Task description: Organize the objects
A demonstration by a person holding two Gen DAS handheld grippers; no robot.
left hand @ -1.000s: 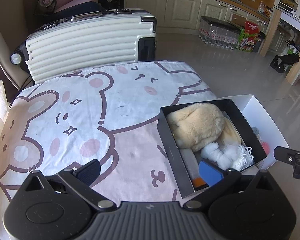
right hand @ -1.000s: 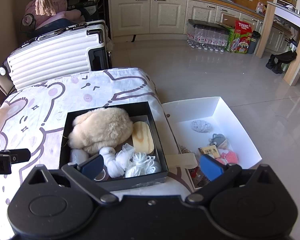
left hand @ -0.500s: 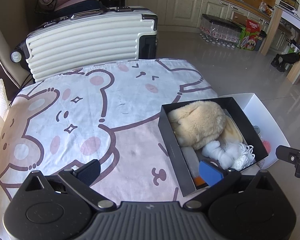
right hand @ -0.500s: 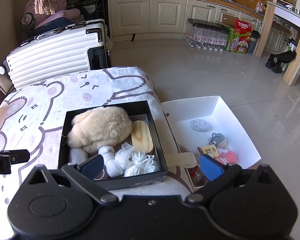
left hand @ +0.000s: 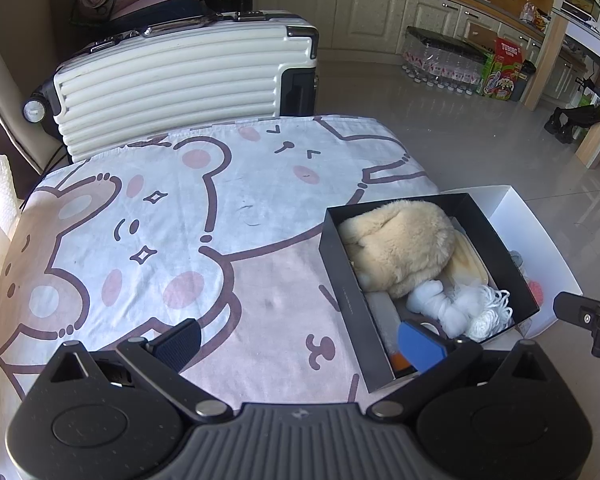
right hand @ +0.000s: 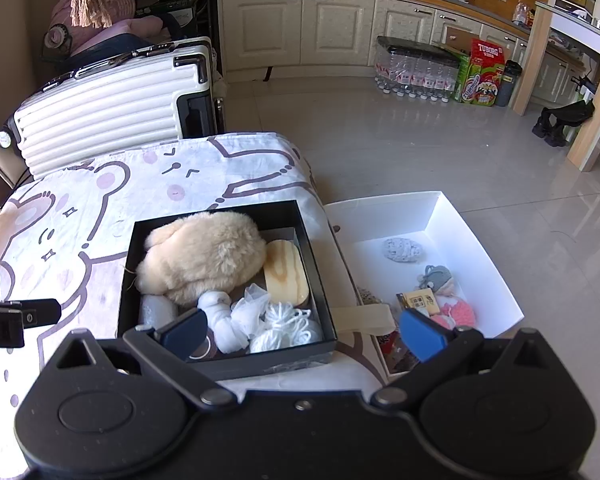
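The right tongs [right hand: 302, 330] stand apart and empty, directly above the near wall of the black box [right hand: 226, 362] on the bear-print desk [right hand: 80, 216], with the white box [right hand: 488, 256] of loose small items just beside it to the right. The left tongs [left hand: 298, 340], likewise apart and empty, hover over bare cloth with the black box ahead and to their right. The right tongs are judged nearer to both boxes; the wooden block [right hand: 286, 272] lies with its long axis pointing away from them.
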